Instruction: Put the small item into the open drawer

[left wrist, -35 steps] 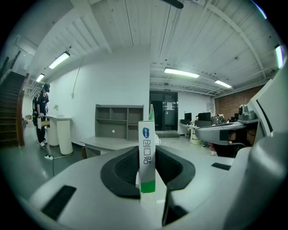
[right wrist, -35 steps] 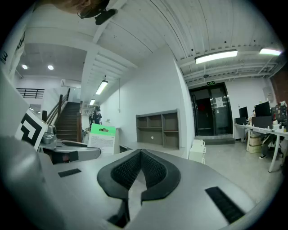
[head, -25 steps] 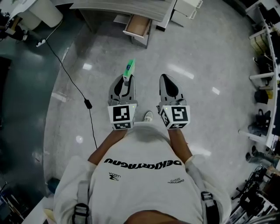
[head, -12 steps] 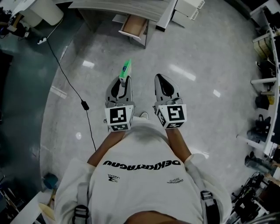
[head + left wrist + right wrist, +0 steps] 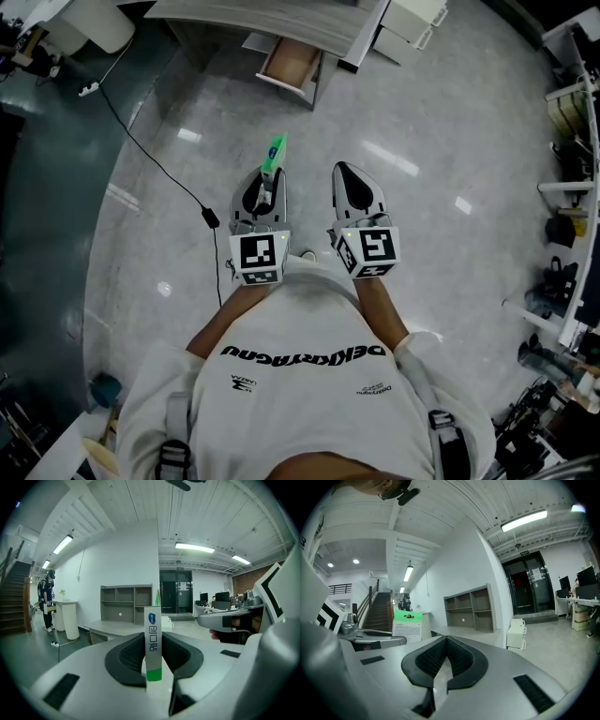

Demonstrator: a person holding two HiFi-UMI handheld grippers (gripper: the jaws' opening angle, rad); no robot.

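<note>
Pinching small box (image 5: 274, 150), left hand-held gripper (image 5: 266, 180); right hand-held gripper (image 5: 348, 178) pressed together; open drawer (image 5: 291, 62) well ahead.

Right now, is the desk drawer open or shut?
Open: the drawer sticks out from under the desk, and the head view shows its brown inside from above.

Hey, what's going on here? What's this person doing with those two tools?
A person stands on an open floor with a tool in each hand. The left tool is clamped on a small white box with a green end, which sticks out past its jaws. The right tool is shut and empty. The open drawer sits under a desk some way ahead, so the box has not gone in yet.
</note>
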